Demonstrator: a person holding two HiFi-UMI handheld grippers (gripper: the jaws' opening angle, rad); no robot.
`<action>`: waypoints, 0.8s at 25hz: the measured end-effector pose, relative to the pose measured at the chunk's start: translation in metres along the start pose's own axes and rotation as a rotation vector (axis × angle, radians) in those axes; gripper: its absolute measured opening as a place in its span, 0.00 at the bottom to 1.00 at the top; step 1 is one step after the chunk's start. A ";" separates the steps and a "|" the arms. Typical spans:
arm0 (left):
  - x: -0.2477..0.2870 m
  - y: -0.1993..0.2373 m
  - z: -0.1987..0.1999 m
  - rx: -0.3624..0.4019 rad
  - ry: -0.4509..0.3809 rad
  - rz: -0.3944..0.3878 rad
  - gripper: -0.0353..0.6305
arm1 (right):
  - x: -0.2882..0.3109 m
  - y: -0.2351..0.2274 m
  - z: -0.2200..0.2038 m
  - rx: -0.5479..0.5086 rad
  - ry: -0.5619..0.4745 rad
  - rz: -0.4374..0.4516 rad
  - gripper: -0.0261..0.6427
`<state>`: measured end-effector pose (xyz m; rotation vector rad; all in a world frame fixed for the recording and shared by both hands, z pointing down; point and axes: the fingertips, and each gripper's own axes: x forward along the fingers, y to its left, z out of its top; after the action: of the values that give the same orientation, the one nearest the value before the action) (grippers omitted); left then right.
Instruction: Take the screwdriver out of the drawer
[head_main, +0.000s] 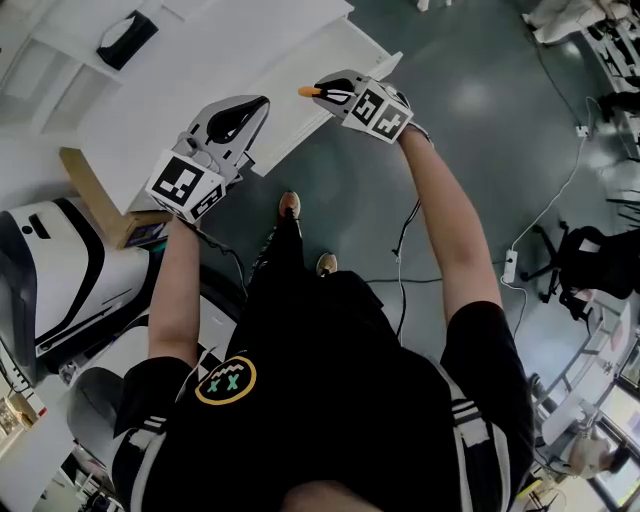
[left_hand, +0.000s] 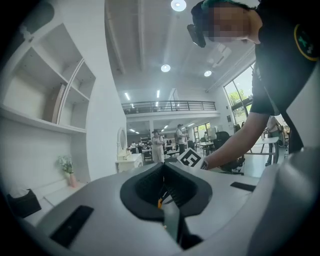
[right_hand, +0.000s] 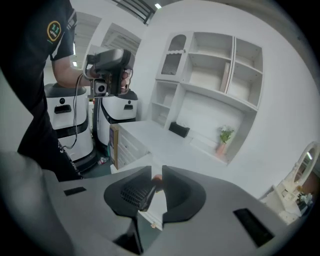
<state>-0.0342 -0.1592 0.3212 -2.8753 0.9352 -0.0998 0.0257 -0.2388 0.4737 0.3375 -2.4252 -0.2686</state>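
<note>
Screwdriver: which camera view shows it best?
Head view: the screwdriver sticks its orange end out of the right gripper. Right gripper view shows only a dark sliver between the fingers; left gripper view shows none.

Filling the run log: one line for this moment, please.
right gripper: shut on screwdriver | left gripper: shut, empty | both near white desk

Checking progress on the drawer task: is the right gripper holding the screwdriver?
Yes, the right gripper has its jaws closed on the screwdriver, whose orange end sticks out past their tips in the head view.
</note>
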 end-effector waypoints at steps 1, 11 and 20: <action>-0.002 -0.007 0.004 0.006 -0.002 0.001 0.08 | -0.008 0.006 0.006 -0.006 -0.014 -0.007 0.17; -0.018 -0.081 0.033 0.058 -0.008 -0.013 0.08 | -0.088 0.067 0.048 -0.060 -0.122 -0.050 0.17; -0.027 -0.136 0.049 0.073 0.003 -0.016 0.08 | -0.156 0.111 0.077 -0.019 -0.262 -0.084 0.17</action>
<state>0.0283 -0.0297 0.2895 -2.8166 0.8904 -0.1364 0.0733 -0.0779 0.3544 0.4187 -2.6667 -0.3944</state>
